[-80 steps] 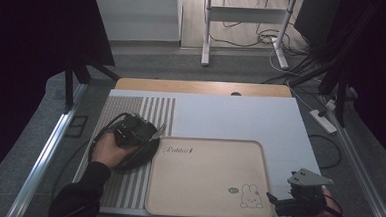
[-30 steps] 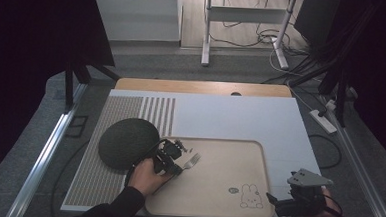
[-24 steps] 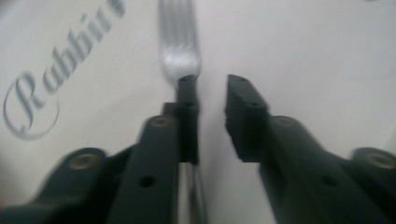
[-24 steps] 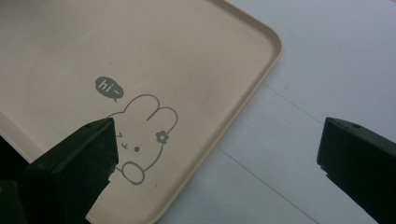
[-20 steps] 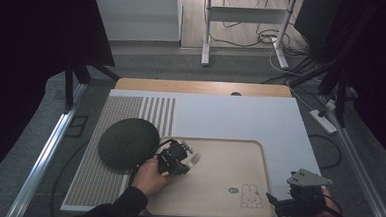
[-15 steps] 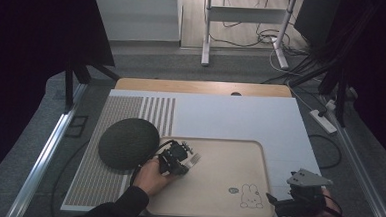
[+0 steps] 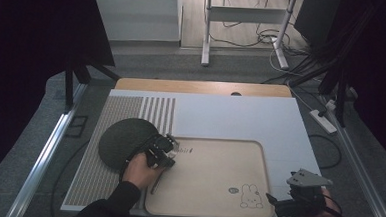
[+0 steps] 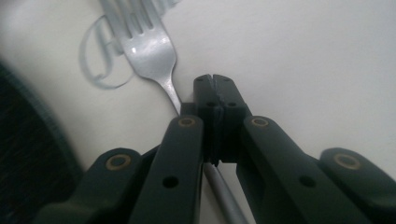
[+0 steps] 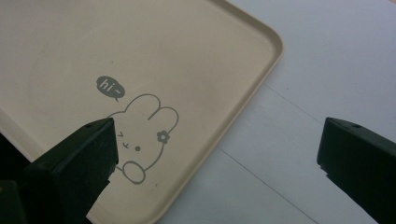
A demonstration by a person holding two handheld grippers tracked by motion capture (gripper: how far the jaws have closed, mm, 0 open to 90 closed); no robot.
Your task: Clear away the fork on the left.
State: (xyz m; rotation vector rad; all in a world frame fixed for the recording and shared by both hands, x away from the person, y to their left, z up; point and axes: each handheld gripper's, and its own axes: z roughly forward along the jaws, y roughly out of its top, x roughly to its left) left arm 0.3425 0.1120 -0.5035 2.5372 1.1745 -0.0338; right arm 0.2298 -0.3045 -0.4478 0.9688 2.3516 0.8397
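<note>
Grey floor and loose cables lie past the far edge of the counter (image 7: pixel 230 115); on the counter sits a tan tray (image 7: pixel 211 199) with a little bunny (image 9: pixel 140 140) drawn near its right corner, and a dark round mat (image 7: pixel 121 142) lies just left of the tray.

The fork (image 8: pixel 154 51) is at the tray's near left part; its long handle runs from near to far, with the prongs pointing away over the curly writing on the tray. The left gripper (image 8: pixel 215 93) is right on it, closed tight on the handle (the jaws meet with no gap), so this hand is the one to move the fork. The right gripper (image 9: pixel 219 154) waits wide apart and holds nothing, at the tray's near right corner, well apart from the fork.

A few seconds ago the left gripper was over the dark mat; now it is over the tray; the right one has stayed put.
</note>
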